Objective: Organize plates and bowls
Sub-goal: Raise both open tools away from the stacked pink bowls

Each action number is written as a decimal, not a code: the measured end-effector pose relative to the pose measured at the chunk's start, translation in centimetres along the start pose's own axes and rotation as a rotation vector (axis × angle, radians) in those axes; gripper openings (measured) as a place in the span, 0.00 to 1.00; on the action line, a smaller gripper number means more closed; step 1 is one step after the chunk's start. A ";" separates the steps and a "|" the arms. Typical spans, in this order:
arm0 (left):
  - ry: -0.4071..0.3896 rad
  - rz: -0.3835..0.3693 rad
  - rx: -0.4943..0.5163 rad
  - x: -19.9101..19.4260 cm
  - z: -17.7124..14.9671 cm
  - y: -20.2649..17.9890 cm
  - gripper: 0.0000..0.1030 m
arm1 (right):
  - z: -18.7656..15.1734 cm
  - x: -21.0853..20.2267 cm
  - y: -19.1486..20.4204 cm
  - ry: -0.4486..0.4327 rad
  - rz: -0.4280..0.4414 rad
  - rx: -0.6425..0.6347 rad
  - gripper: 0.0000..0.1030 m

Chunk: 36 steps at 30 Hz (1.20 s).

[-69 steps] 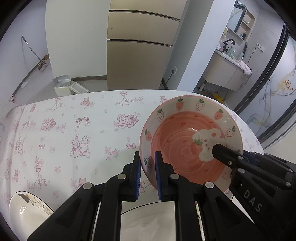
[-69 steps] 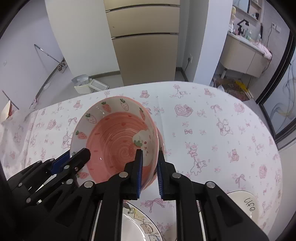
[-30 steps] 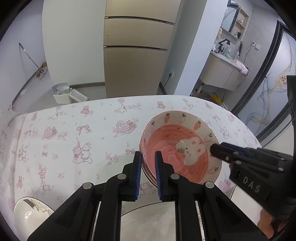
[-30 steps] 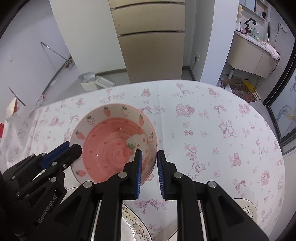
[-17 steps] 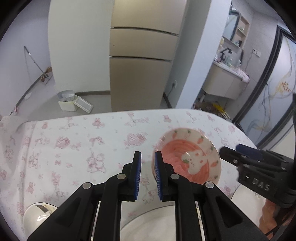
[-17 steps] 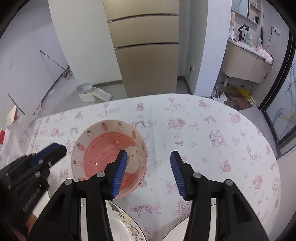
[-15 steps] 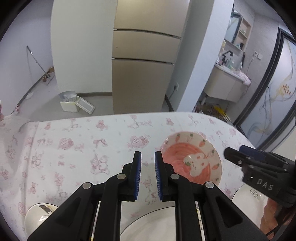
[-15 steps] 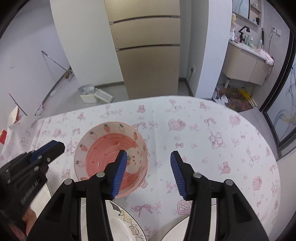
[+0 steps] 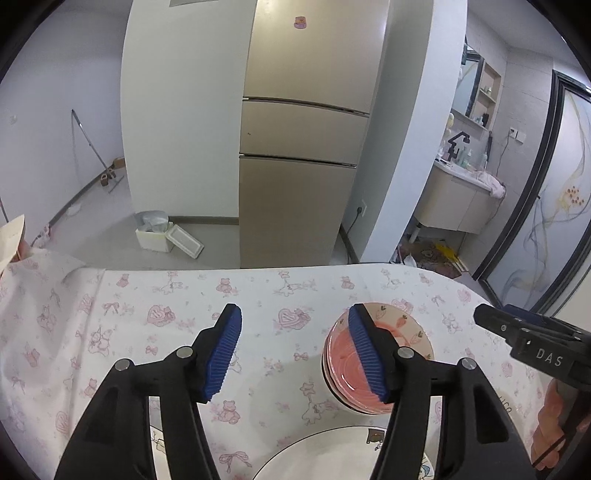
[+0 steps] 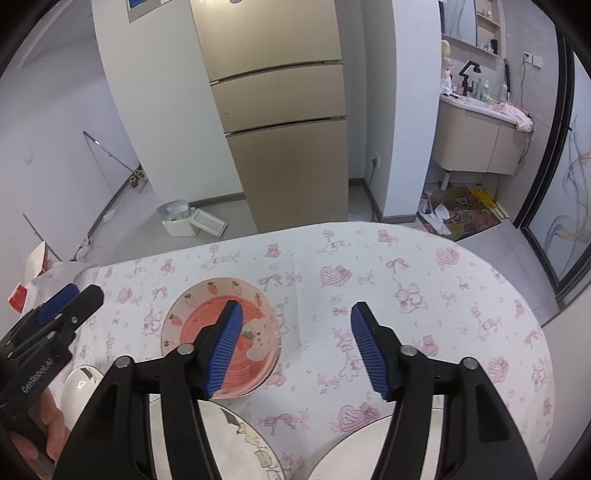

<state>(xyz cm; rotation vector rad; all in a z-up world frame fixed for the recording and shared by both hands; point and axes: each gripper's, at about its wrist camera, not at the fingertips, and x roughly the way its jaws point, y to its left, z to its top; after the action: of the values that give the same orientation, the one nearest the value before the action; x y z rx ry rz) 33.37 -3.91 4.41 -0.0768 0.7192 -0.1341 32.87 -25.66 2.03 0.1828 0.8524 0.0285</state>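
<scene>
Strawberry bowl [image 10: 221,338]: resting on bench [image 10: 406,295], just beyond white plate [image 10: 229,443]. Left hand-held gripper [image 9: 295,350] and right hand-held gripper [image 10: 295,350]: above bowl, jaws opening, nothing between.

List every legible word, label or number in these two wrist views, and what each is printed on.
"DAS": black right gripper, in the left wrist view.
"GenRobot.AI": black left gripper, in the right wrist view.
Writing on white plate rim: cut off, unreadable.
Sticker on beige fridge: too small.
</scene>
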 end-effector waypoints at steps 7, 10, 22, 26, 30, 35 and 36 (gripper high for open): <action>-0.029 -0.001 0.014 -1.2 0.1 -0.2 0.62 | 0.3 -0.6 -0.6 -0.008 0.003 -0.002 0.59; -0.047 -0.010 0.015 -2.3 0.3 -0.5 0.62 | 0.4 -1.4 -1.2 -0.027 0.011 0.020 0.60; -0.102 0.025 0.006 -6.1 1.1 0.2 0.67 | 0.8 -4.3 -1.9 -0.076 0.025 0.044 0.61; -0.129 0.002 -0.026 -8.0 1.4 0.6 0.68 | 0.7 -7.0 -1.3 -0.145 0.052 0.029 0.62; -0.154 -0.008 -0.036 -10.7 1.7 0.3 0.84 | 0.4 -8.6 -0.7 -0.166 0.055 0.039 0.66; -0.185 0.057 0.019 -14.7 1.2 1.1 0.84 | 0.3 -10.6 0.9 -0.187 0.079 0.067 0.66; -0.195 0.069 0.018 -15.5 1.0 1.5 0.84 | 0.1 -11.3 1.4 -0.194 0.098 0.065 0.66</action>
<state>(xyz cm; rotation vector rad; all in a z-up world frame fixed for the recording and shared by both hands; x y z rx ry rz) 22.66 -0.07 15.09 -0.0473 0.5249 -0.0663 25.59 -25.41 10.73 0.2840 0.6511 0.0738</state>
